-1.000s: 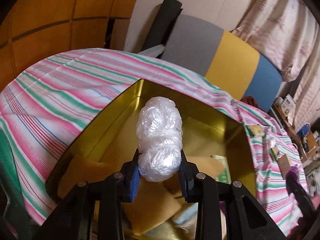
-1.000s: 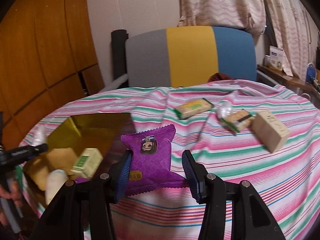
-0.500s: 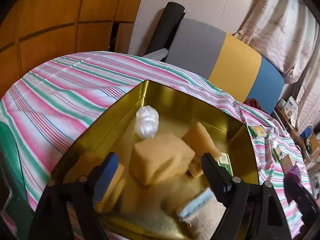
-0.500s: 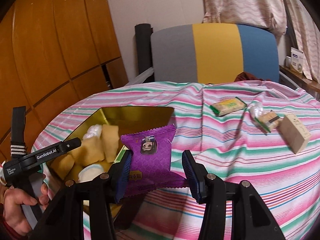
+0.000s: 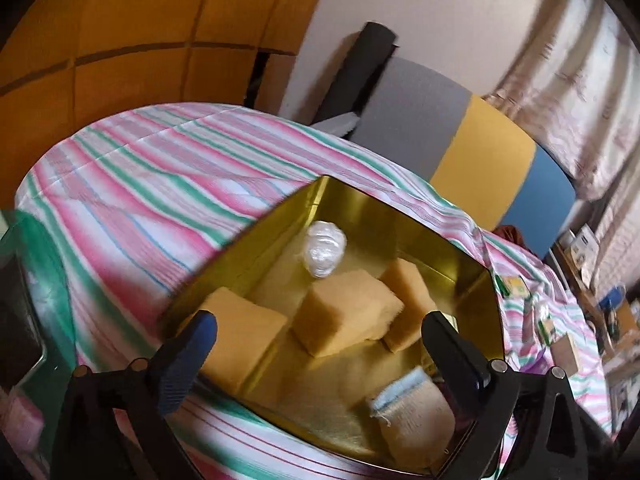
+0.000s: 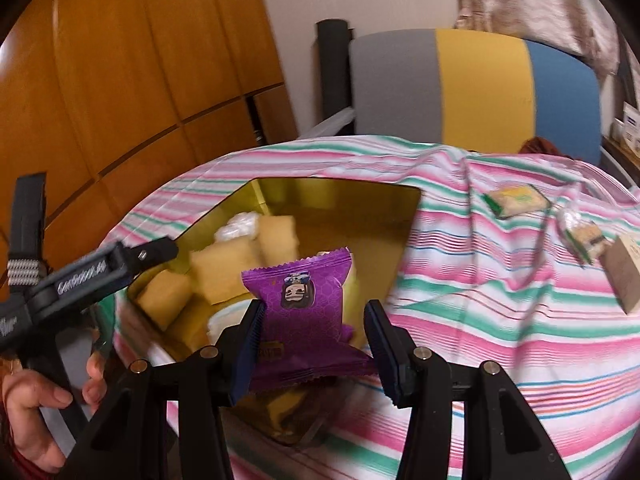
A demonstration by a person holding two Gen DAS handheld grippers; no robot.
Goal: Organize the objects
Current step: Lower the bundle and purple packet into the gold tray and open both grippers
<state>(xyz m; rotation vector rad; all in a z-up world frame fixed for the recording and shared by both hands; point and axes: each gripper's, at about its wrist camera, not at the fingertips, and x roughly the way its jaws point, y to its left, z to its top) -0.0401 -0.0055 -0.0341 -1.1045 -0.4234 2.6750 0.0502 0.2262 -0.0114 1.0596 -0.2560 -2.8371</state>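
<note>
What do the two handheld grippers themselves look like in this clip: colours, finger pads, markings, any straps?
Both are matte black plastic with two angular fingers, ribbed blue pads and silver pivot bolts. The left gripper carries white lettering along its finger, too blurred to read, and a black strap with a white-patterned band in the right wrist view. The right gripper shows no markings. No sleeve is visible.

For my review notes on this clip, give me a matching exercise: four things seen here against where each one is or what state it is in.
Things:
1. clear plastic bundle
2. purple snack packet
3. left hand-held gripper
4. green-edged biscuit pack

Places or states:
A. lying on the striped cloth
B. open, nothing between its jaws
C. inside the gold tin
D. clamped in the right hand-held gripper

Pairs: 1-C, 2-D, 3-B, 4-A
</note>
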